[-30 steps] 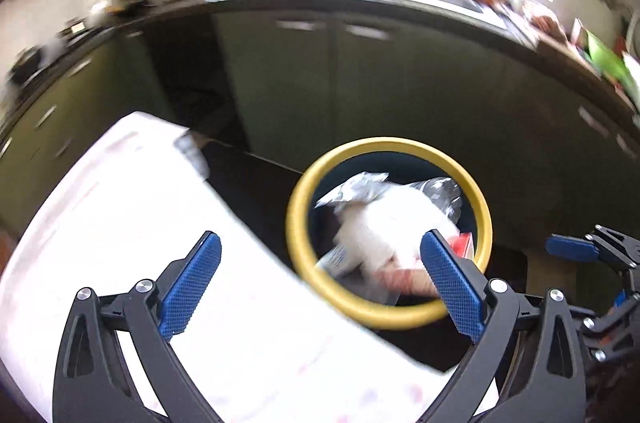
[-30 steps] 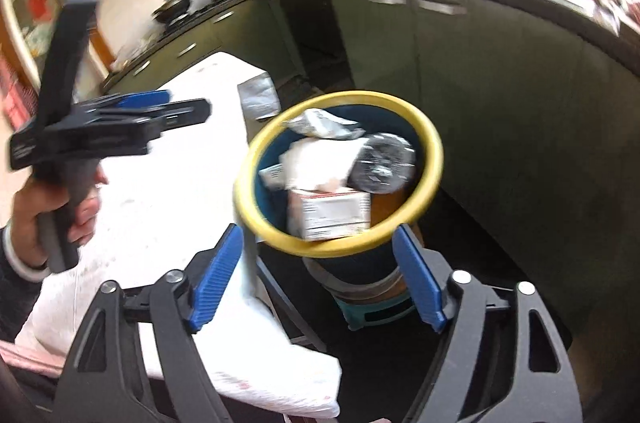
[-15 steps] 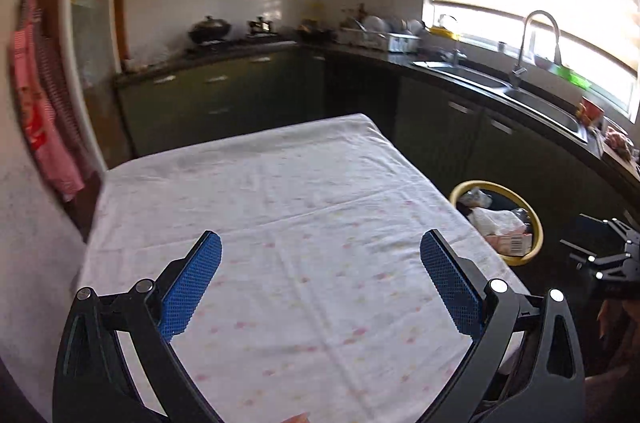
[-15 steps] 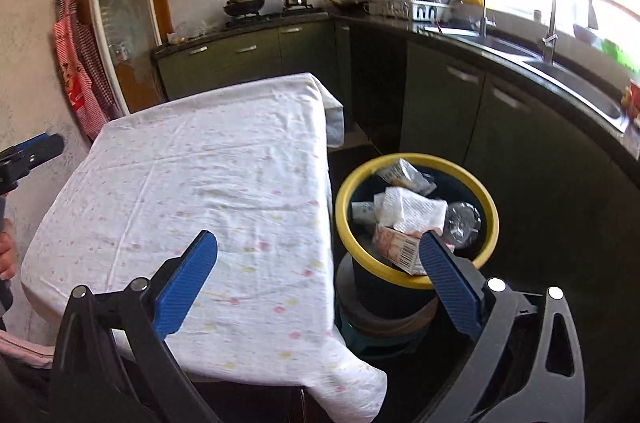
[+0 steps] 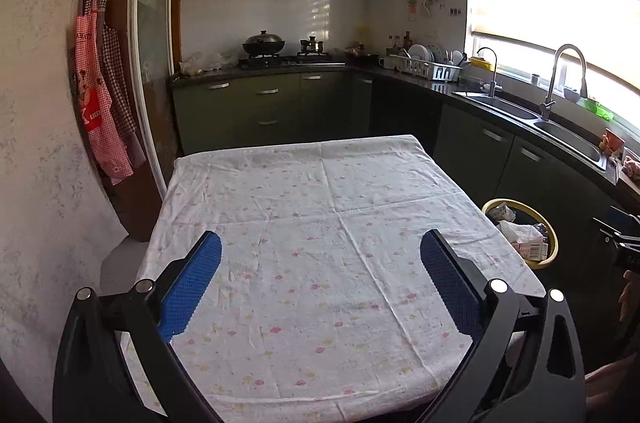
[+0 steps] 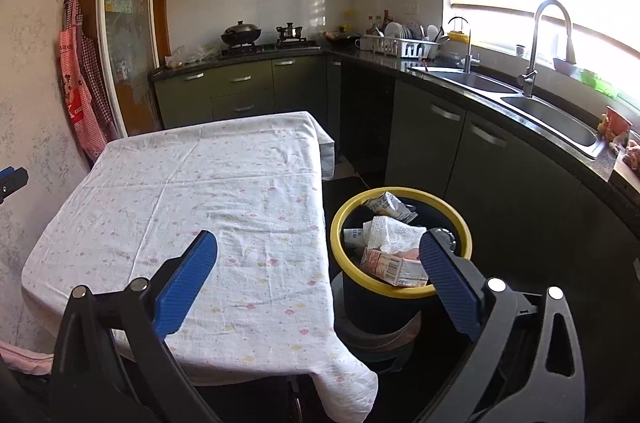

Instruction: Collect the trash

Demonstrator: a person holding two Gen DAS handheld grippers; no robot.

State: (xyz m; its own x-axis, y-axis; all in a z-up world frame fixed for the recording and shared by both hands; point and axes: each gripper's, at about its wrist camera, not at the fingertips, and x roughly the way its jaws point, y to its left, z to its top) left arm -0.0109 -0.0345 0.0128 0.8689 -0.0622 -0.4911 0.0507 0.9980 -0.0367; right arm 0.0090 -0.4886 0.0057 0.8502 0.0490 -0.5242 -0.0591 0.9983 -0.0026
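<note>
Grippers first: left gripper (image 5: 320, 279) spread wide above the tablecloth (image 5: 320, 223), nothing between the blue pads (image 5: 192, 287). Right gripper (image 6: 318, 275) likewise gaping, empty, straddling the table's right edge and the bin (image 6: 400, 287) (jaws just finished opening). Farther out, on the floor just beside the table: dark bin with a yellow rim, full of trash (image 6: 394, 247) — a crumpled white tissue on top, a printed carton leaning at the near rim, a squashed silver carton at the far side. In the left wrist view, same bin (image 5: 548, 255) peeking past the table's right corner, with a sliver of the other gripper and a hand (image 5: 628, 291) at the frame's edge. Beyond: green cabinets, double sink (image 6: 548, 119) under the bright window, dish rack (image 6: 400, 45), stove with a lidded wok (image 6: 241, 33), red checked aprons (image 5: 100, 95) hanging on the left wall.
</note>
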